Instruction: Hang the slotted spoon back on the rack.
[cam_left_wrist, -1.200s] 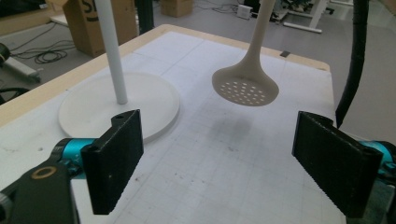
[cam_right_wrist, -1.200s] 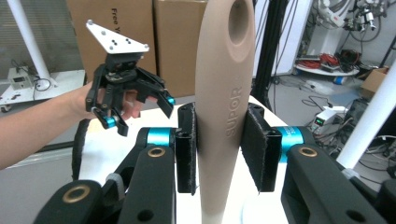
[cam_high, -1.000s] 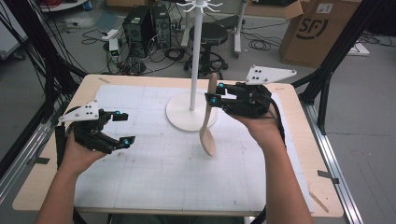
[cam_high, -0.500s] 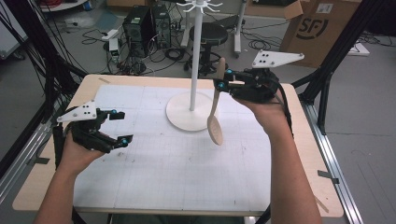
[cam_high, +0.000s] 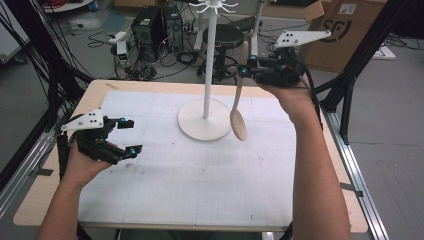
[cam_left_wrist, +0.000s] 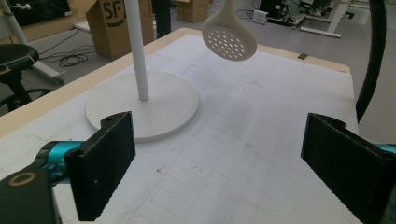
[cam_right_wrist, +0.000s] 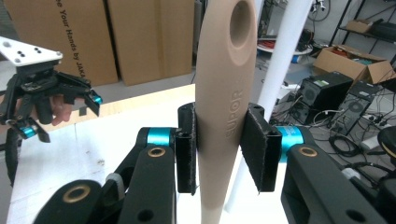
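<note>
A beige slotted spoon (cam_high: 239, 122) hangs bowl-down above the mat, right of the white rack stand's pole (cam_high: 208, 65) and over the edge of its round base (cam_high: 197, 122). My right gripper (cam_high: 245, 65) is shut on the spoon's handle (cam_right_wrist: 226, 93), just below the handle's hanging hole; both pads press on its sides. The stand's hooks (cam_high: 215, 6) spread out at the pole's top. My left gripper (cam_high: 131, 136) stands open above the left of the mat, nothing between its jaws. From the left gripper (cam_left_wrist: 215, 158) I see the spoon's perforated bowl (cam_left_wrist: 229, 42) ahead and the stand's base (cam_left_wrist: 144, 105).
A white gridded mat (cam_high: 200, 185) covers the wooden table (cam_high: 45, 200). Black frame posts (cam_high: 350, 75) stand at the table's sides. Beyond the far edge are a stool (cam_high: 227, 35), computer cases (cam_high: 155, 25) and cardboard boxes (cam_high: 345, 25).
My right gripper has risen and moved toward the far right with the spoon, whose bowl now hangs higher beside the base. The left gripper has stayed put.
</note>
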